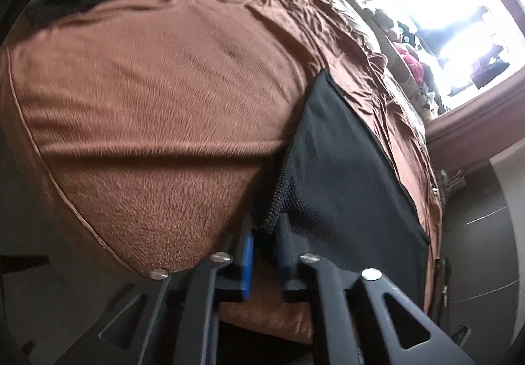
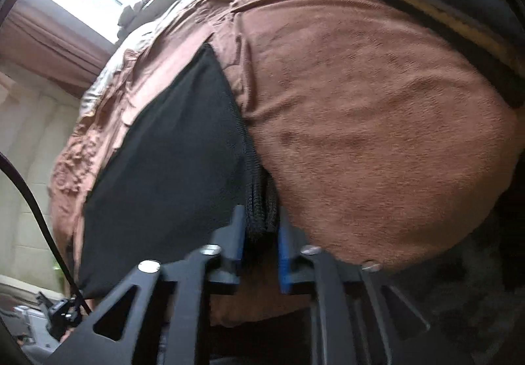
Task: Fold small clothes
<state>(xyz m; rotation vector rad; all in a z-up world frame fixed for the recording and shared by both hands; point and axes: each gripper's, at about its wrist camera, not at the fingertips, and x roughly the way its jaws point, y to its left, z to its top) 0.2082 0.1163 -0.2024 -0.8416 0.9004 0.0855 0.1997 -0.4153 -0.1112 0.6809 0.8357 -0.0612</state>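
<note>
Jaws of the left gripper [image 1: 264, 253] and right gripper [image 2: 261, 245] stand parted around a thick edge of the black garment [image 1: 344, 168], not clenched. Beyond, it lies flat on the brown blanket [image 1: 147, 86]. If the edge snags a pad on leaving, I think the fold opens.

Matt black knit garment [image 1: 344, 168] lies on fuzzy brown blanket [image 1: 157, 96].

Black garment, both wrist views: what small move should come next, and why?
Probably draw both tools back off the black garment. Its knit edge sits between the parted pads of the left tool and the right tool, apparently not pinched, and it lies flat on the brown blanket.
</note>
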